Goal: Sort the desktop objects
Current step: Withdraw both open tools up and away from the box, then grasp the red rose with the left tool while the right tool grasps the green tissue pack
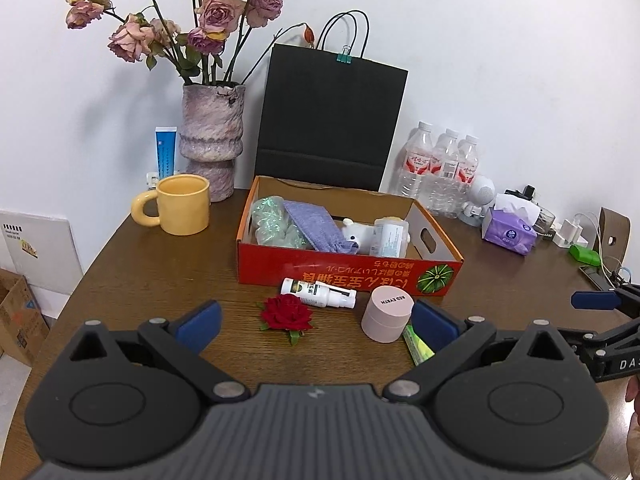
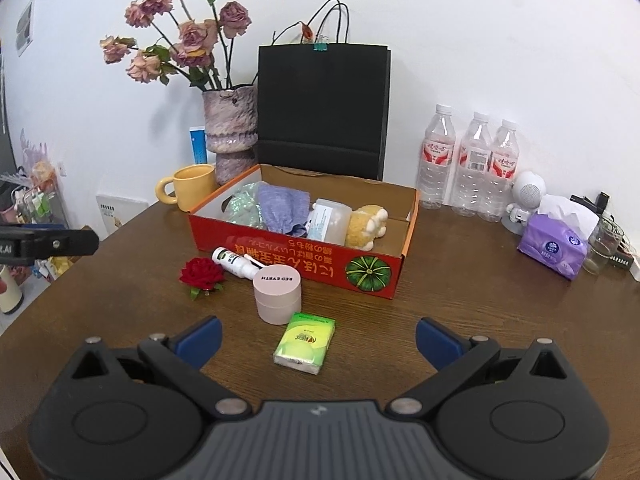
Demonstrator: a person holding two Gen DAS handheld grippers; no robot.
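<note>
Right wrist view shows the brown wooden bench (image 2: pixel 460 300) under everything. Next in size is the black paper bag (image 2: pixel 322 108) standing by the white wall, with a pink vase (image 2: pixel 230 128) of dry roses just beside it. In front of the bag sits the red box (image 2: pixel 296 256) with a green pumpkin picture on its side. Inside the box lie a shiny green pouch (image 2: pixel 244 204), a purple cloth (image 2: pixel 282 206), a clear case (image 2: pixel 330 220) and a yellow plush toy (image 2: pixel 366 226), all packed close together. Three water bottles (image 2: pixel 472 164) stand in a row to the right of the box, and a purple tissue pack (image 2: pixel 554 246) sits further right. A yellow mug (image 2: pixel 192 186) stands near the vase. On the bench in front of the box is a pink jar (image 2: pixel 278 294), and a white spray bottle (image 2: pixel 236 262) lies on its side between the jar and the box. A green tissue packet (image 2: pixel 304 338) lies flat just beside the jar, on the near side. A small red rose (image 2: pixel 202 274) lies to the left of the spray bottle. The right tongs (image 2: pixel 318 340) are spread wide and hold nothing, above the bench near the green packet. The left tongs (image 1: pixel 316 322) are spread wide too and hold nothing, with the rose and the jar showing between their blue pads.
</note>
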